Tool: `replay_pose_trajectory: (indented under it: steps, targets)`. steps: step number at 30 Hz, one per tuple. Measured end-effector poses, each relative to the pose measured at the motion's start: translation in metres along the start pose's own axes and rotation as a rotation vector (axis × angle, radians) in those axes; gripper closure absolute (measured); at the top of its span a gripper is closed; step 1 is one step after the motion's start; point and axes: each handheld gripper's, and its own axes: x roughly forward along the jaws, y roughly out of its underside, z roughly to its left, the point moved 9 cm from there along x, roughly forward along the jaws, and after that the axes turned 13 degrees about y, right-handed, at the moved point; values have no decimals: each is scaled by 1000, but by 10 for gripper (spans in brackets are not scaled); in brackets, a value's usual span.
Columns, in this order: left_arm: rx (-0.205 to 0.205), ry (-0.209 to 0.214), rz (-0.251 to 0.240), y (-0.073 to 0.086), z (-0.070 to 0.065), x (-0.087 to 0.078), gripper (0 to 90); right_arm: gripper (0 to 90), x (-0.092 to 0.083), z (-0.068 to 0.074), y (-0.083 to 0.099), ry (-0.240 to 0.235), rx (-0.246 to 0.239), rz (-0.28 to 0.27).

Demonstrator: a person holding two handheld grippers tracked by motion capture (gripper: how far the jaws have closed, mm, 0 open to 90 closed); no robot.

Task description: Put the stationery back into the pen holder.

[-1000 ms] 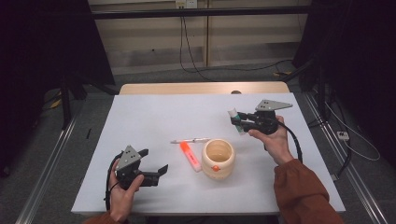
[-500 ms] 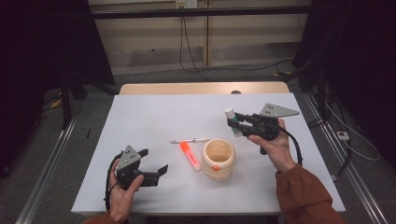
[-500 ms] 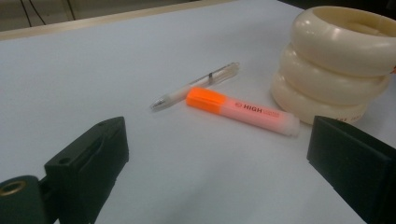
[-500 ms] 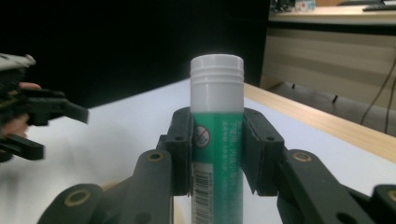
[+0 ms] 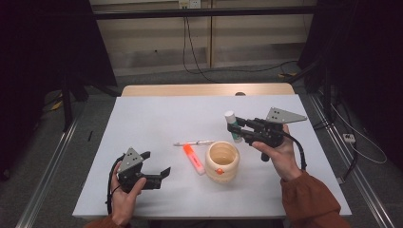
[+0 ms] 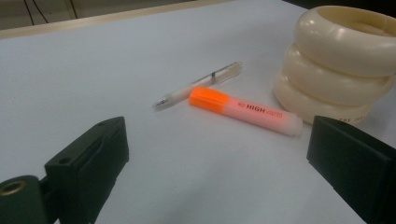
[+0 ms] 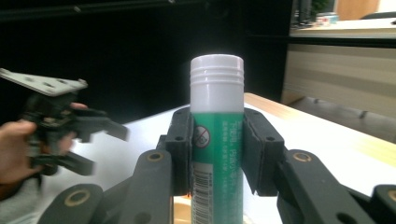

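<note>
My right gripper [image 5: 234, 127] is shut on a green glue stick [image 5: 231, 122] with a white cap, holding it upright above the table just behind and right of a cream ringed holder [image 5: 212, 151]. In the right gripper view the pads [image 7: 180, 140] press both sides of the glue stick [image 7: 216, 88]. An orange highlighter [image 5: 194, 159] and a clear pen [image 5: 194, 142] lie left of the holder. My left gripper [image 5: 157, 163] rests at the front left, open and with nothing between its jaws. Ahead of it in the left gripper view lie the highlighter [image 6: 245, 109], pen [image 6: 201, 84] and holder [image 6: 341, 60].
The white table [image 5: 157, 118] has bare surface at the back and left. A wooden strip [image 5: 204, 90] runs along its far edge, with dark floor and cables beyond. The left hand's gripper [image 7: 70, 130] is visible far off in the right gripper view.
My right gripper has carried the glue stick leftward toward the holder and slightly upward. The left gripper, highlighter, pen and holder have stayed in place.
</note>
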Motion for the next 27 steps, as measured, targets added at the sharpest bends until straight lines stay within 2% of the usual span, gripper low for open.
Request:
replay_pose_trajectory:
  steps: [1,6,10,14,19,27]
  targets:
    - [1,-1,0,0,0,0,53,666,-1,4,0,-11,7,-1]
    - [3,-2,0,0,0,-1,53,666,-5,23,0,-40,-18,-4]
    - [9,-3,2,0,0,-1,53,665,-9,33,10,-56,-15,9]
    - [8,-2,5,0,-1,1,53,665,-8,36,21,-62,-16,33]
    - [5,6,5,0,-1,0,53,665,-2,33,24,-63,3,34]
    - [5,5,6,0,0,0,53,664,7,39,33,-73,-14,55]
